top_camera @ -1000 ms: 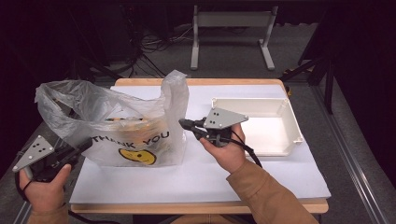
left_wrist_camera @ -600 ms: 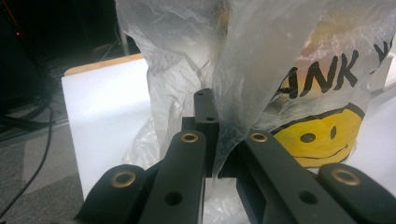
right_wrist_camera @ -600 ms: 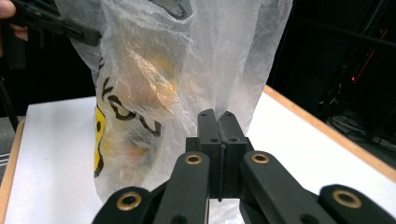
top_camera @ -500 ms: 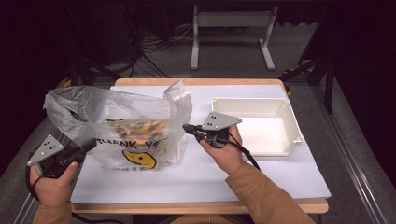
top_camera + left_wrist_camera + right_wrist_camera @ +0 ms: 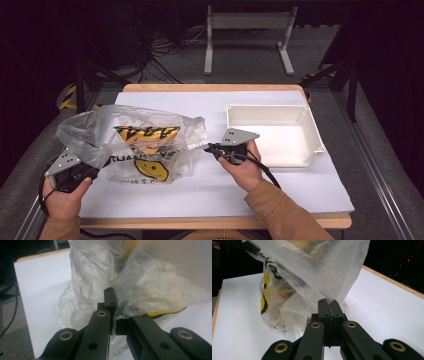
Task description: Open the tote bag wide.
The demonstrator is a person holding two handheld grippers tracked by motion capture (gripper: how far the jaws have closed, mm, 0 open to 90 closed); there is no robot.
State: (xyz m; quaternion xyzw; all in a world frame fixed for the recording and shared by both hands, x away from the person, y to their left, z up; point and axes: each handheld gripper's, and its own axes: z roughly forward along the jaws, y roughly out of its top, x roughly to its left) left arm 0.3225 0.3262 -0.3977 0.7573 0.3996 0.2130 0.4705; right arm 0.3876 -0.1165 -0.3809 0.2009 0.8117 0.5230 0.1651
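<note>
A clear plastic bag point(image 5: 137, 142) with a yellow smiley face and black print lies slumped on the white sheet, with something yellowish inside. My left gripper point(image 5: 95, 162) is shut on the bag's left edge, and in the left gripper view its jaws point(image 5: 111, 296) pinch the crumpled film point(image 5: 95, 277). At the bag's right edge my right gripper point(image 5: 209, 148) is shut on the plastic. The right gripper view has the closed jaws point(image 5: 329, 303) clamping the film of the bag point(image 5: 317, 267), which rises above them.
An empty white tray point(image 5: 315, 135) stands to the right of my right hand. A white sheet point(image 5: 200, 185) covers the wooden table point(image 5: 210, 88). Dark floor, cables and a metal stand point(image 5: 247, 35) lie beyond the far edge.
Both grippers have sunk toward the table with the bag between them. The bag has collapsed from upright to low and spread out.
</note>
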